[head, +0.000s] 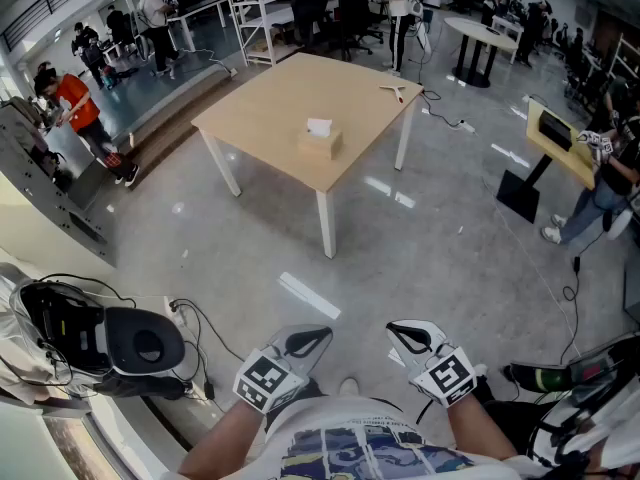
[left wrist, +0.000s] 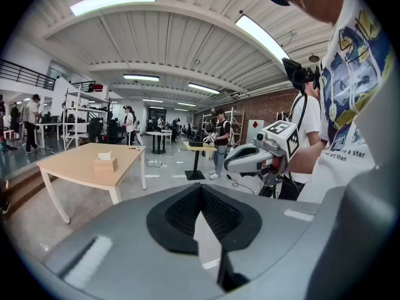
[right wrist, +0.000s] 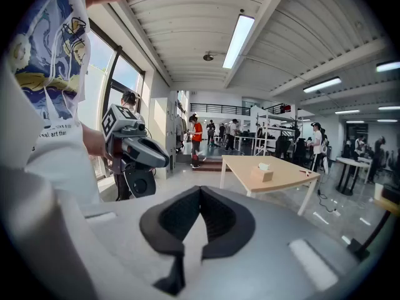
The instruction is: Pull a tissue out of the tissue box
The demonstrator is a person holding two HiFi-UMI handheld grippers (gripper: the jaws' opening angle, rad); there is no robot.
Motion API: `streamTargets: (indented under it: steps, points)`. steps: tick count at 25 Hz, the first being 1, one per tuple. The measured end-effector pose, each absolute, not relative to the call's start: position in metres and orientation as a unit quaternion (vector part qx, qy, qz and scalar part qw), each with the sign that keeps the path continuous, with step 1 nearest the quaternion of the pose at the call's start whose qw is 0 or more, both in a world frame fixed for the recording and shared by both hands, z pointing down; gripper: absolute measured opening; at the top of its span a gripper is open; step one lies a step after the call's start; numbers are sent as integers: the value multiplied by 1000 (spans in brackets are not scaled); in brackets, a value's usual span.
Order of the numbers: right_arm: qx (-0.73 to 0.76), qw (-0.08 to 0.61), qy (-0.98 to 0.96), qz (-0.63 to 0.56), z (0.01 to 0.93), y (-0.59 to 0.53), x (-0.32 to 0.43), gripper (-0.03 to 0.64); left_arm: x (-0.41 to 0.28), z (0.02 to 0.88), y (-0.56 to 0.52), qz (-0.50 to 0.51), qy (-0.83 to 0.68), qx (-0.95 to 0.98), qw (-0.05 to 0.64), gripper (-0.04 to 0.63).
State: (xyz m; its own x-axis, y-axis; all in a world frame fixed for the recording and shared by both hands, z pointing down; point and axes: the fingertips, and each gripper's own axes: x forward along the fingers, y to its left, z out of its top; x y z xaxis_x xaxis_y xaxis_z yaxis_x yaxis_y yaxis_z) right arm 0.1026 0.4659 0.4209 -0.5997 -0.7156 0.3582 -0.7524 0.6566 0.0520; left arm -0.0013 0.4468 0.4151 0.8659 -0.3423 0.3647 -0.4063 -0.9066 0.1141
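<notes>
A tan tissue box (head: 320, 142) with a white tissue sticking out of its top sits in the middle of a light wooden table (head: 270, 93), several steps ahead across the floor. I hold both grippers close to my body, far short of the table. The left gripper (head: 306, 341) and the right gripper (head: 406, 334) are both shut, with nothing between their jaws. In the left gripper view the tissue box (left wrist: 105, 164) is small at the left, and the right gripper (left wrist: 256, 158) shows at the right. In the right gripper view the tissue box (right wrist: 262, 173) is right of centre.
A small Y-shaped object (head: 394, 90) lies at the table's far corner. Black equipment with cables (head: 120, 343) sits on the floor at my left. A slanted stand (head: 555, 138) and a person are at the right. Steps and other people are at the far left.
</notes>
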Motion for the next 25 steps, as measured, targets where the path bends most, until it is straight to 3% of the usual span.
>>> streamTargets:
  steps: [25]
  points:
    - [397,180,-898,60,433,439,94,3,-14,415,419,167,-229,954,97,5]
